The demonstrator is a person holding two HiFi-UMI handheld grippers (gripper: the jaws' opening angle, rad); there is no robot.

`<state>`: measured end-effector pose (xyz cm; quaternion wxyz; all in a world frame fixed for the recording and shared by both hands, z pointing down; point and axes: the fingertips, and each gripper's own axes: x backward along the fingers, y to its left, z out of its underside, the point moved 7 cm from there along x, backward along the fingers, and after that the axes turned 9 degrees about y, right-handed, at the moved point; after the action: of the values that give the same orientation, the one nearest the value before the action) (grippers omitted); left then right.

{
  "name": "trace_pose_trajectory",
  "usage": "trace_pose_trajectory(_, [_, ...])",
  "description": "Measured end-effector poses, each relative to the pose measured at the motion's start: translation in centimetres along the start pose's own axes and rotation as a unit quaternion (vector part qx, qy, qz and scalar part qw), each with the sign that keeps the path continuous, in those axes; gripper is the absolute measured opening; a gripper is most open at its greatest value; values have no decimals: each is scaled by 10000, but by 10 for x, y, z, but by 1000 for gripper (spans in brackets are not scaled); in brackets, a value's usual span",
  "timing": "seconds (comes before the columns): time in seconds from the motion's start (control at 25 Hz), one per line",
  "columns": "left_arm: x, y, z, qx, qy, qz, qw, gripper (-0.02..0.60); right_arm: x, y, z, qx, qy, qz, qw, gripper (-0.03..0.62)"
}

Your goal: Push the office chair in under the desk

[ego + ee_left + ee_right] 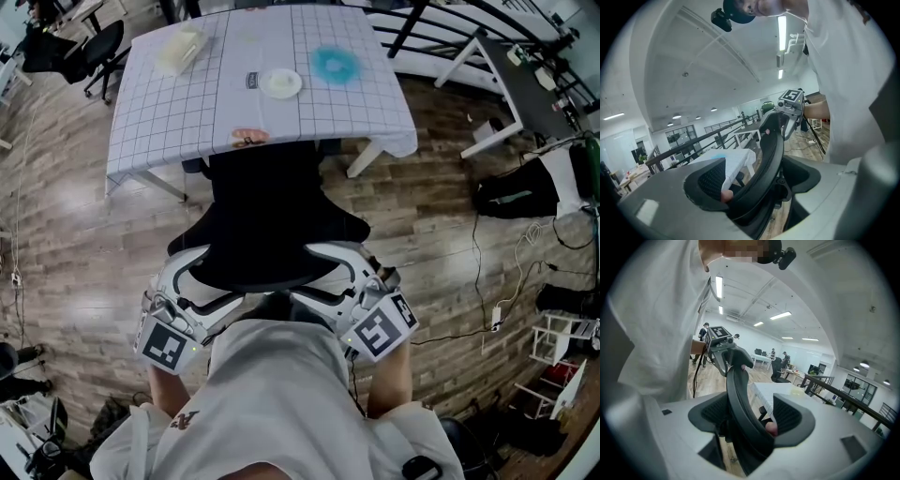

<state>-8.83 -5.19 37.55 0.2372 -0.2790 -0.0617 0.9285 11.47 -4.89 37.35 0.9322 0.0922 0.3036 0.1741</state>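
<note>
The black office chair (267, 220) stands with its back to me and its seat partly under the desk (197, 112), which wears a white grid cloth. My left gripper (208, 281) is shut on the left end of the backrest's top edge, and my right gripper (330, 270) is shut on the right end. In the left gripper view the curved backrest rim (764, 159) runs between the jaws of the left gripper (747, 185). The right gripper view shows the same rim (740, 404) clamped in the right gripper (749, 423).
On the desk lie a cream object (180, 49), a white dish (281, 82), a blue ring (336, 64) and a small pink item (248, 138). Another black chair (94, 52) stands far left. A black bag (516, 197), cables and a white rack (562, 347) sit right.
</note>
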Motion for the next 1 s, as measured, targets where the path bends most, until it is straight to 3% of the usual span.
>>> trace_pose_trajectory(0.2, [-8, 12, -4, -99, -23, 25, 9999, 377, -2, -15, 2, 5, -12, -1, 10000, 311])
trace_pose_trajectory(1.0, [-49, 34, -22, 107, 100, -174, 9997, 388, 3, -64, 24, 191, -215, -99, 9995, 311])
